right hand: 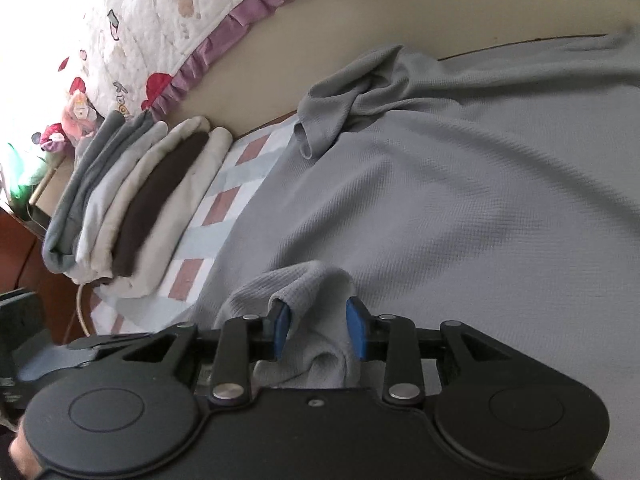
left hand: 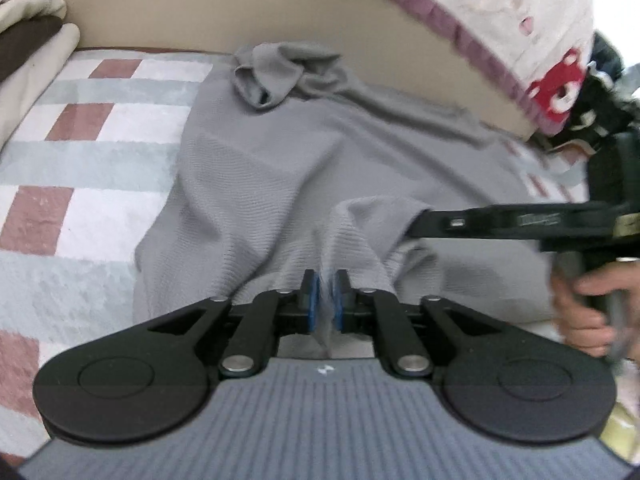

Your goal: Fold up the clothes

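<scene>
Item, far left: a stack of folded clothes [right hand: 132, 200], greys, creams and one dark brown, lying on the checked bed cover [left hand: 72, 152]; count these as done, by the look of them

Item, centre: the grey garment [right hand: 460, 184], spread across the bed cover but rumpled, one sleeve [left hand: 272, 76] bunched at the far end; no clean fold shows in it yet, so you are likely early on this piece, with the sleeves and body folds left to make

Item, your left gripper [left hand: 325, 300]: pads nearly together, pinching a thin ridge of the grey cloth drawn up from the near edge

Item, your right gripper [right hand: 318, 330]: pads standing partly apart with a soft hump of the same cloth between them; they do not appear to press it, so treat that side as loose

Item, right: a printed quilt [left hand: 532, 20] with purple frill and red bear figures; its lettering is too blurred to read. A small mark on the right gripper's arm is also illegible
</scene>
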Tool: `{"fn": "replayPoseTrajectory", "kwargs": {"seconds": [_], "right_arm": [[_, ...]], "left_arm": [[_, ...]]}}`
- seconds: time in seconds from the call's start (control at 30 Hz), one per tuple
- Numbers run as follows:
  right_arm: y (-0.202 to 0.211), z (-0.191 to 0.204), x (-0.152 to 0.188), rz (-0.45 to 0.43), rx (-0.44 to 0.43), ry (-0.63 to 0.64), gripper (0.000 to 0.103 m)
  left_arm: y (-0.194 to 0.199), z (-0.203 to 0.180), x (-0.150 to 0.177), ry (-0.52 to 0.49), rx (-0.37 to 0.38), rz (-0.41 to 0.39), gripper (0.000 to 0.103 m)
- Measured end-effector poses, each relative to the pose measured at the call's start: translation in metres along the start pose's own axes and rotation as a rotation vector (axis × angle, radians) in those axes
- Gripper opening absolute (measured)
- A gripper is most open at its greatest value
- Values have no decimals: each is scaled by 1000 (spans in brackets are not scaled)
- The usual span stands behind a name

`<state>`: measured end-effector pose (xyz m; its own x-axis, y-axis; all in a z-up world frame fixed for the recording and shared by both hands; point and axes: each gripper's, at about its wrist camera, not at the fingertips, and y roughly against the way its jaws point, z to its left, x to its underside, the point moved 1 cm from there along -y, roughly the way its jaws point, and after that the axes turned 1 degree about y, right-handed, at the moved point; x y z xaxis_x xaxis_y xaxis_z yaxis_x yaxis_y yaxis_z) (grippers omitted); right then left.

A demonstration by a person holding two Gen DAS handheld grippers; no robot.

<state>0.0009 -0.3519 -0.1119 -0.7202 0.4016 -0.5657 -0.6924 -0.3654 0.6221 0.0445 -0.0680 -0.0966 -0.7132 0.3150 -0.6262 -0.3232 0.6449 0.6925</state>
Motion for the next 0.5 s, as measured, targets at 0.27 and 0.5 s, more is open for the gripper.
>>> {"fn": "replayPoseTrajectory", "kwargs": {"seconds": [0.27,0.5], "right_arm": [[16,13,-4,-65,-29,44,8],[44,8,-7,-121,-116,-58,7]], "left_arm": [[4,-39,17,-182,18,-4,66],[-31,-48,18,-322,-152,22,70]]}}
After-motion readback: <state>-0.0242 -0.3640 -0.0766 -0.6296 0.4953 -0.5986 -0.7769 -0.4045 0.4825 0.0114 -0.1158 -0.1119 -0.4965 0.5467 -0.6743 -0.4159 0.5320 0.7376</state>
